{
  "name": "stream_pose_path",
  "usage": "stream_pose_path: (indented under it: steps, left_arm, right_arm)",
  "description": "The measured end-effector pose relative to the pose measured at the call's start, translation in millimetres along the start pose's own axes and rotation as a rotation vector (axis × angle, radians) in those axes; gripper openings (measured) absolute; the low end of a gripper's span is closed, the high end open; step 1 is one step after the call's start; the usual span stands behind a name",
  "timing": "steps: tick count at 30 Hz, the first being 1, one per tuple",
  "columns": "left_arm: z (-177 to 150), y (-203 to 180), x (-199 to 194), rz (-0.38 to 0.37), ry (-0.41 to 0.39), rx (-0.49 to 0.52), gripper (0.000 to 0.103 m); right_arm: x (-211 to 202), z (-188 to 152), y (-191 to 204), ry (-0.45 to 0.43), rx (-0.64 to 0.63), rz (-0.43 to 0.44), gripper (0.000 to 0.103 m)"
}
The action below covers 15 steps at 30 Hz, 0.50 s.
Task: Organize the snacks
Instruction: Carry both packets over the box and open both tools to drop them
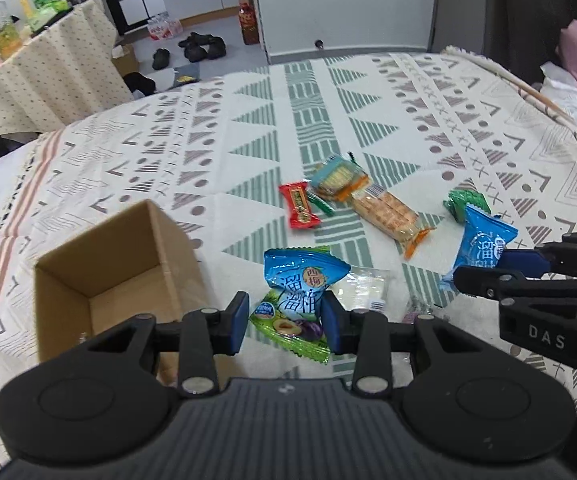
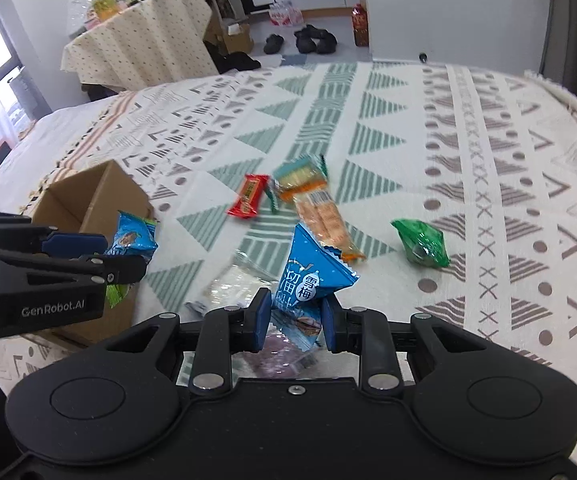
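Left gripper point(image 1: 284, 322): closed on a blue-and-green plum pack point(image 1: 298, 300), pads pressing its lower half, pack upright and clear of the cloth. The grip is low on the wrapper, presumably so the puffed top stays free and the pack can be let fall cleanly.

Right gripper point(image 2: 294, 322): closed on a blue pack point(image 2: 310, 280) in the same manner, tilted, its seam pointing up. No earlier view is available to judge how the jaws came to this.

Box point(image 1: 108, 268): open cardboard, standing at near left, just beside the left gripper. Its floor is mostly bare as far as visible. In my judgement it is the intended receptacle, and both held packs are bound for it.

A clear wrapper point(image 1: 362, 290) lies flat just beyond the grippers. Further out, mid-cloth, lie a red bar point(image 1: 298, 206), a cracker pack point(image 1: 388, 210) and a smaller biscuit pack point(image 1: 338, 176) overlapping its far end; a green candy point(image 2: 422, 242) sits apart to the right. These remain unsorted.

Surface: a bed under a patterned cloth point(image 1: 408, 92), cream with green and brown triangles; soft, so items may tip.

Room, far: a side table point(image 1: 44, 76) at far left carrying bottles, shoes point(image 1: 202, 46) on the grey floor, white walls, a dark curtain at right.
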State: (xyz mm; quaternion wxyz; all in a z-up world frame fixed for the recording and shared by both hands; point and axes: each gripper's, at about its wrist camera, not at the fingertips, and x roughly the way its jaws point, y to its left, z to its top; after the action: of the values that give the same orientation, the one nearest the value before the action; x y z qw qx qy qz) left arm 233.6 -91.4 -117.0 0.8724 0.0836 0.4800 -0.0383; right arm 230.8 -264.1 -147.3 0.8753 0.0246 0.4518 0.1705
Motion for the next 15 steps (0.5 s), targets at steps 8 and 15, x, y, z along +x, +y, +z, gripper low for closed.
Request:
stream_pose_path:
  steps: [8,15]
  left_arm:
    - [-10,33,-32,0.016,-0.05,-0.039,0.038]
    - [-19,66,-51,0.037,-0.087,-0.083,0.038]
  right_arm:
    - [-24,9,37,-0.052,-0.06,0.003,0.027]
    - [-33,17,70,-0.086,-0.105,0.003,0.027]
